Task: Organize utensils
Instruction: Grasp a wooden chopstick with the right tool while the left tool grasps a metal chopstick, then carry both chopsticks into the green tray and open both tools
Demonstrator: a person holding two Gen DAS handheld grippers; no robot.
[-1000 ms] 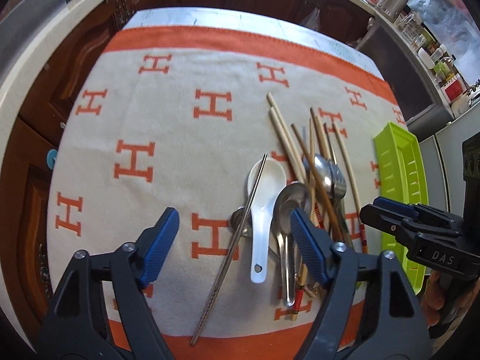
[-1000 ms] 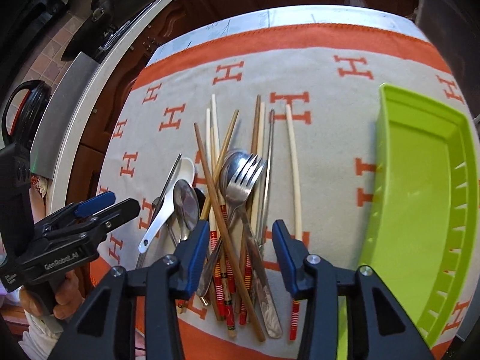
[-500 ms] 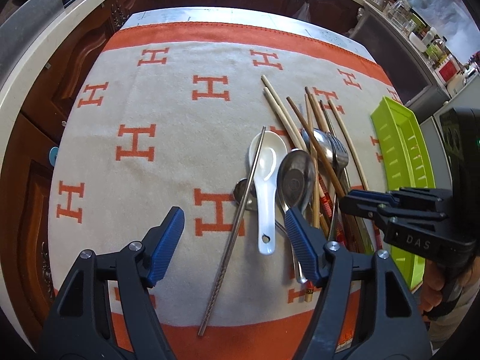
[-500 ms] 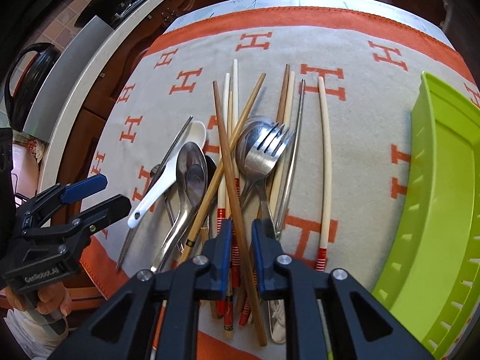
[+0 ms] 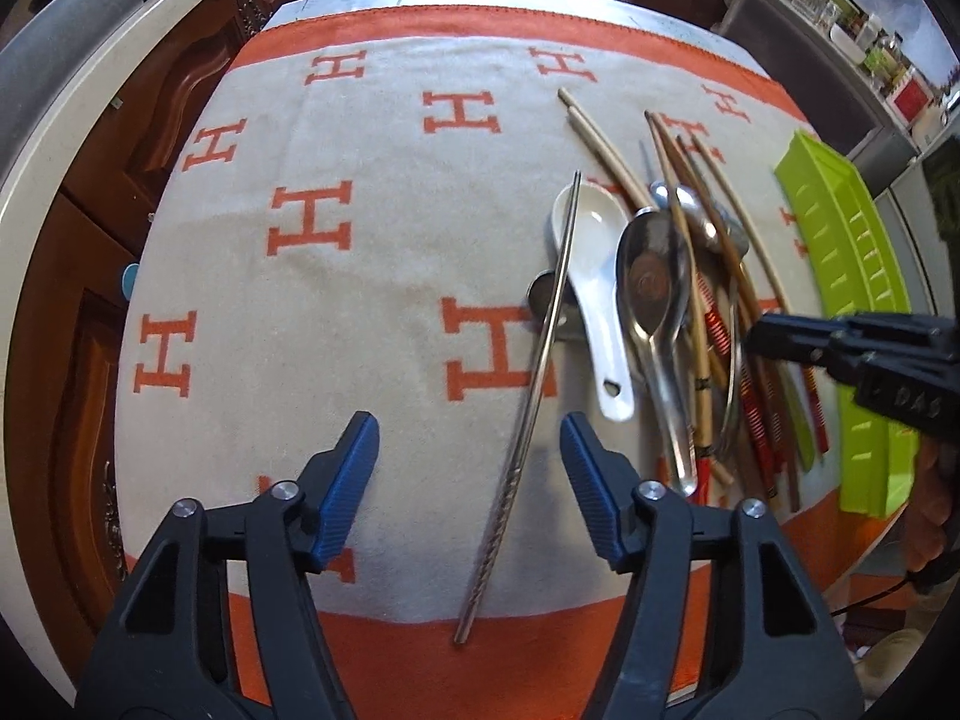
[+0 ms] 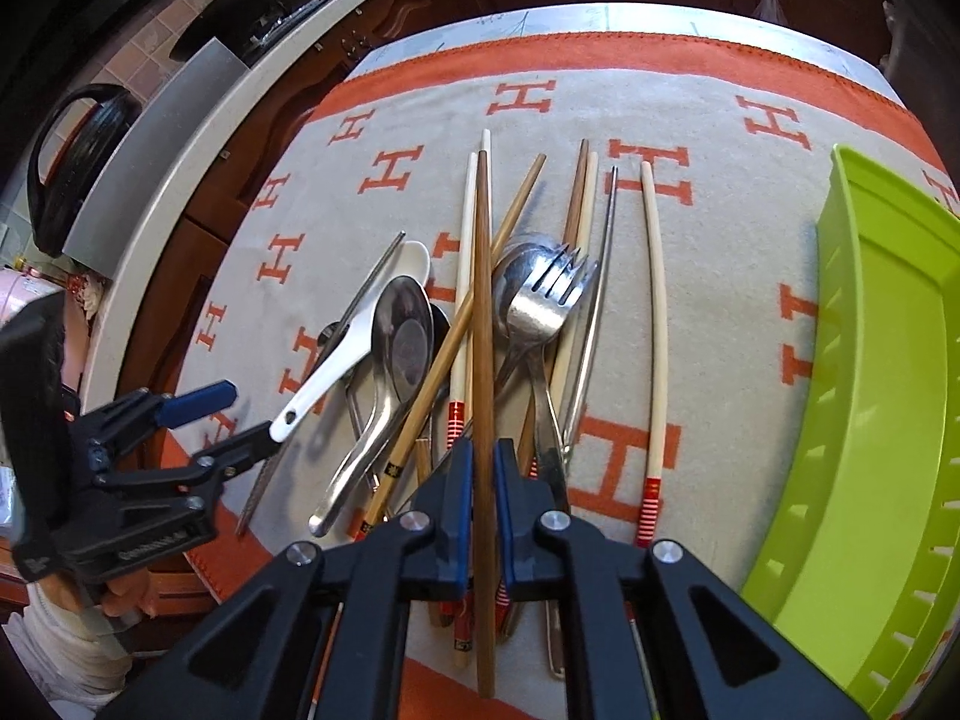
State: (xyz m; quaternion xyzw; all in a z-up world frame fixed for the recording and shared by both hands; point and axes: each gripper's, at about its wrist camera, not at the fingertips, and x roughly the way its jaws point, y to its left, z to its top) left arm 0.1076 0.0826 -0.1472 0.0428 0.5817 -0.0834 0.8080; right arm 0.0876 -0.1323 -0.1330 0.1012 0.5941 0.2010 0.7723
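A pile of chopsticks, spoons and a fork (image 6: 543,294) lies on the cream and orange cloth (image 5: 360,276). My right gripper (image 6: 483,495) is shut on a dark brown chopstick (image 6: 482,312) at the top of the pile; it also shows at the right of the left wrist view (image 5: 774,333). My left gripper (image 5: 468,480) is open above the cloth, its jaws on either side of a metal chopstick (image 5: 528,414) that leans on the white ceramic spoon (image 5: 591,276). A steel spoon (image 5: 651,288) lies beside it.
A lime green tray (image 6: 870,396) stands at the right of the cloth, also in the left wrist view (image 5: 852,276). Wooden cabinets and a pale counter edge (image 5: 66,138) lie to the left. The left gripper shows at the left of the right wrist view (image 6: 204,420).
My right gripper closed on the dark brown chopstick and moved in over the pile. My left gripper shifted so the metal chopstick now lies between its open jaws.
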